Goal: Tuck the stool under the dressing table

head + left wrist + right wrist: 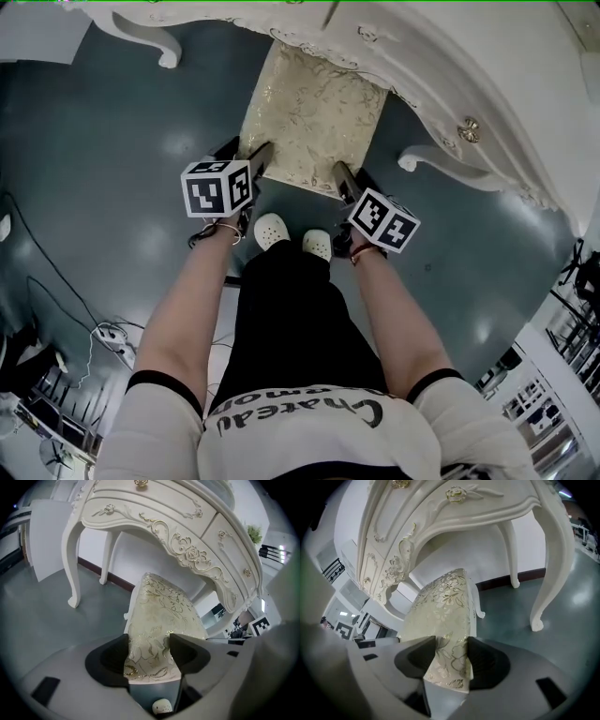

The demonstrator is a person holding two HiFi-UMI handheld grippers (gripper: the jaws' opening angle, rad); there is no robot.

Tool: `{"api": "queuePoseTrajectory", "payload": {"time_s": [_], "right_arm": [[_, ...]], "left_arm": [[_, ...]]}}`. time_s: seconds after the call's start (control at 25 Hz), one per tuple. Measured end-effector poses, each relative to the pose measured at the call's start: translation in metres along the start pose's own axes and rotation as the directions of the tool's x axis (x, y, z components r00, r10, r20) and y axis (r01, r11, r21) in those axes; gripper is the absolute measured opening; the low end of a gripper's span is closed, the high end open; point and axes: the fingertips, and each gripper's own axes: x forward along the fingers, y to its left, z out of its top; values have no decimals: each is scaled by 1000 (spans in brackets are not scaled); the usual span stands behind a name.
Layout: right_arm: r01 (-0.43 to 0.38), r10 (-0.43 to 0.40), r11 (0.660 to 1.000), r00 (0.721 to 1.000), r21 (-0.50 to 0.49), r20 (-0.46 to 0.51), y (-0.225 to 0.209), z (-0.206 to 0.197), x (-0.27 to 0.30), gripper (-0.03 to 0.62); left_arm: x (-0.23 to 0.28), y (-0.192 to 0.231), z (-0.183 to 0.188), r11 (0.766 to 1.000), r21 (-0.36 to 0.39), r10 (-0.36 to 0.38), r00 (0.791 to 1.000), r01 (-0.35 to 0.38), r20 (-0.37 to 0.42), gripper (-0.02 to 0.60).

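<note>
The left gripper [251,157] and right gripper [343,178] have jaws clamped on near corners of the gold-patterned stool [314,112], partly under the white desk [450,70].

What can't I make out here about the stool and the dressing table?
- Stool legs: head view, hidden under its own cushion; each gripper view shows only a bit of one.
- Stool's far edge: head view, covered by the dressing table top.
- Stool's near underside: gripper views, blocked by the left hand-held gripper and right hand-held gripper.
</note>
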Motion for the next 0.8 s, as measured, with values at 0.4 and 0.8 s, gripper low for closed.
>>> {"api": "queuePoseTrajectory", "payload": {"time_s": [0.4,0.8], "right_arm": [[-70,74,997,986,-28,151,6,52,24,233],[-71,87,995,945,-64,317,3,108,49,235]], "left_arm": [[28,-1,51,999,43,-24,989,18,143,285],[62,-4,106,995,100,-38,966,12,254,285]]}}
